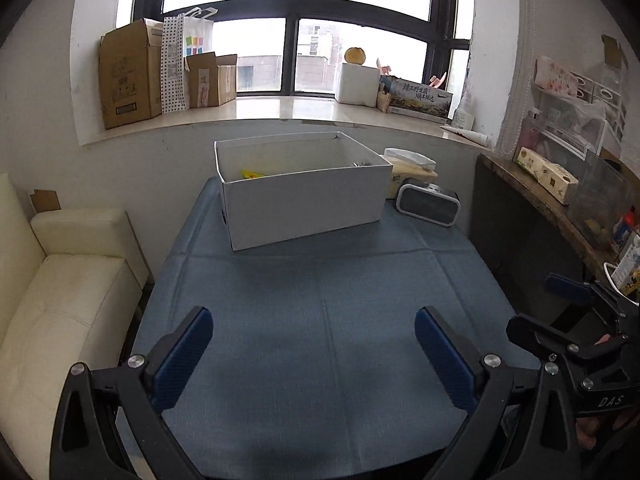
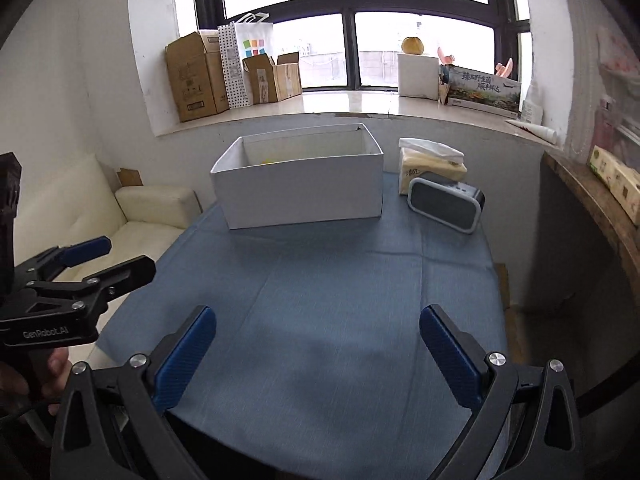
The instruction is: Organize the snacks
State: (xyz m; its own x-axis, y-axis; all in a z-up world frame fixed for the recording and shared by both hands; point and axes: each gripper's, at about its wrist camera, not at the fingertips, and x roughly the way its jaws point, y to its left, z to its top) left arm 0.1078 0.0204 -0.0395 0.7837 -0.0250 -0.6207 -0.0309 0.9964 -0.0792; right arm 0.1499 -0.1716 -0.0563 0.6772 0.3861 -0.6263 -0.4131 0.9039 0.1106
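An open white cardboard box (image 1: 308, 204) (image 2: 300, 192) stands at the far side of the blue-clothed table (image 1: 320, 320) (image 2: 340, 300). A yellow snack packet (image 1: 251, 174) (image 2: 267, 161) peeks over its near wall; the box's other contents are hidden. My left gripper (image 1: 314, 330) hangs open over the near part of the cloth with nothing between its blue pads. My right gripper (image 2: 318, 330) is open too and holds nothing. Each gripper shows at the edge of the other's view: the right gripper (image 1: 560, 308) and the left gripper (image 2: 120, 254).
A grey speaker (image 1: 428, 203) (image 2: 446, 202) and a tissue pack (image 1: 410, 168) (image 2: 432, 160) sit right of the box. A cream sofa (image 1: 68, 300) (image 2: 132, 224) lies left of the table, a cluttered wooden shelf (image 1: 560, 200) right. Cardboard boxes (image 1: 128, 74) line the windowsill.
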